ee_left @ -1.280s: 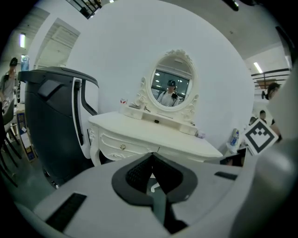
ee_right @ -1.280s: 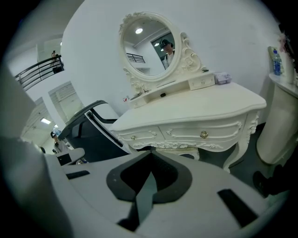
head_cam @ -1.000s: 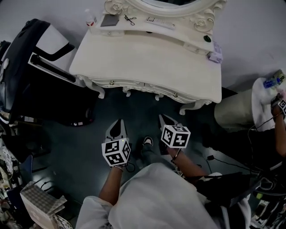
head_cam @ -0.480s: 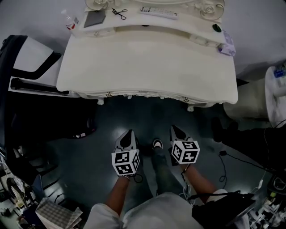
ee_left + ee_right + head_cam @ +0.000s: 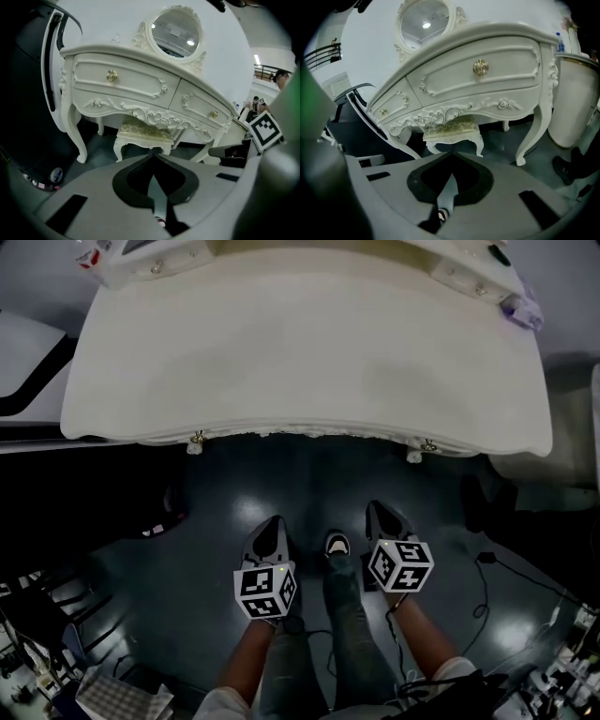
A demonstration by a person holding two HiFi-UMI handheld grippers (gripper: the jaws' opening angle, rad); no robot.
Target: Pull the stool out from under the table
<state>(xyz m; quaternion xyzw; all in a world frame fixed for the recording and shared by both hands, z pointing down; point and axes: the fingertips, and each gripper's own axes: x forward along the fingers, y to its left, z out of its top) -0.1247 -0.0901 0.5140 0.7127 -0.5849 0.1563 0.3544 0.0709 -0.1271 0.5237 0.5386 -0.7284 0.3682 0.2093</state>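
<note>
Left gripper view: stool tucked under table (both drawers closed).

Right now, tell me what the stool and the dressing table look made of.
Stool: cream-painted carved frame, probably wood, judging by the scrolled legs; seat looks like pale patterned fabric. Dressing table: same cream paint over carved relief, likely wood; knobs look gold-toned metal.
</note>
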